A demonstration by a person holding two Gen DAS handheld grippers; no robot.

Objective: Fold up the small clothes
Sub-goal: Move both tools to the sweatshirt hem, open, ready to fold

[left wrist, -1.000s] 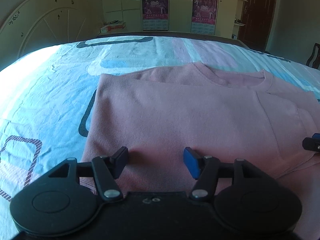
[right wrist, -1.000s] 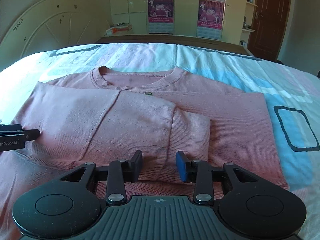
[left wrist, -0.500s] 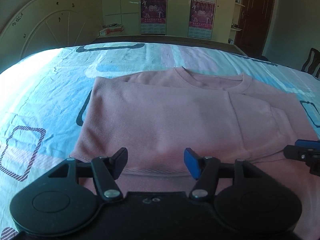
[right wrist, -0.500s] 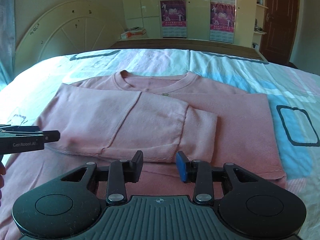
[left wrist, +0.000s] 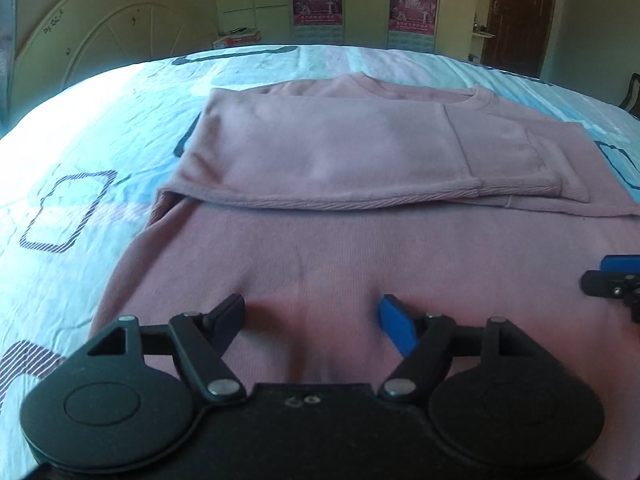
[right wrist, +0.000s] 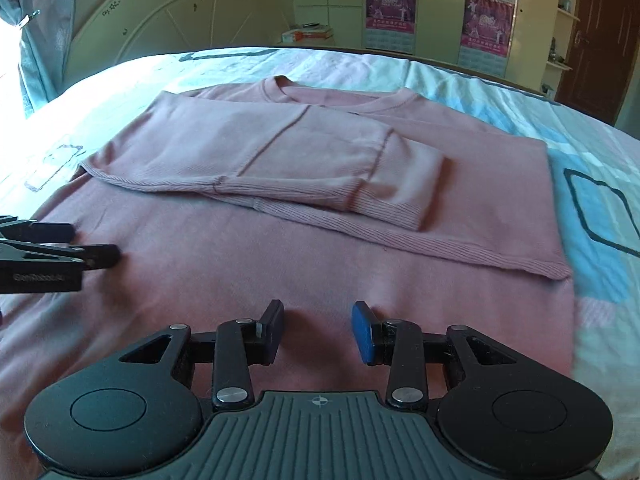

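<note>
A pink sweatshirt (left wrist: 340, 152) lies flat on the bed, collar at the far end. Its sleeves are folded across the chest, and one ribbed cuff (right wrist: 404, 200) rests right of centre. My left gripper (left wrist: 312, 312) hovers over the near left part of the sweatshirt's body. Its jaws are opening, with only flat fabric below the gap. My right gripper (right wrist: 318, 320) stands open over the near right part of the sweatshirt (right wrist: 280, 152), nothing pinched between its pads. Each gripper shows at the edge of the other's view: right gripper (left wrist: 612, 276), left gripper (right wrist: 92, 252).
The bed sheet (left wrist: 80, 160) is light blue with dark outlined squares. A cream headboard (left wrist: 100, 40) stands at the far left. Behind the bed are wardrobes with posters (left wrist: 316, 0) and a brown door (left wrist: 520, 12). A curtain (right wrist: 36, 40) hangs at the left.
Both grippers have drawn back from the folded sleeves toward the near part of the sweatshirt. The left jaws stand wider than before. The right jaws keep the same gap.
</note>
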